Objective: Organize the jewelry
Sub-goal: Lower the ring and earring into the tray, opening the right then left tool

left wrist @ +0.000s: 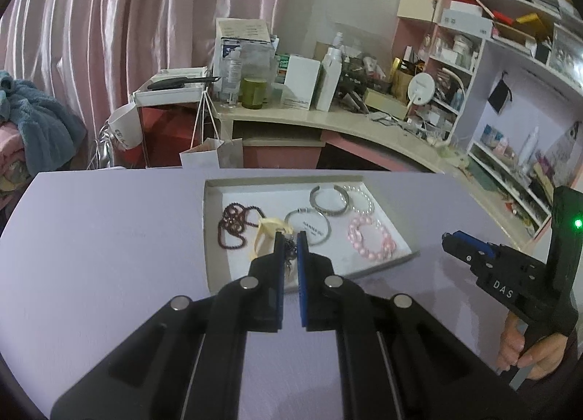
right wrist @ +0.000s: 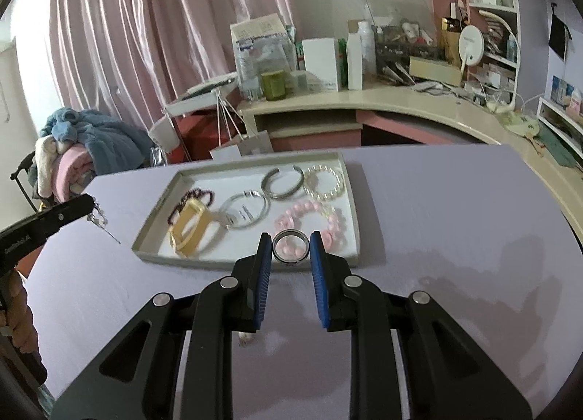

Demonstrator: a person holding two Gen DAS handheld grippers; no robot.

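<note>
2 grippers clenched: right gripper [right wrist: 291, 237] pinches ring [right wrist: 290, 248], hole facing camera; left gripper [left wrist: 290, 237] grips dangling chain [left wrist: 290, 256].

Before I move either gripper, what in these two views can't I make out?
- Left wrist: the dangling piece in the left gripper is mostly hidden between the fingers.
- Right wrist: the same piece is blurred; type unclear.
- Right wrist: the small white item on the table is half hidden under the right gripper, which holds the ring.
</note>
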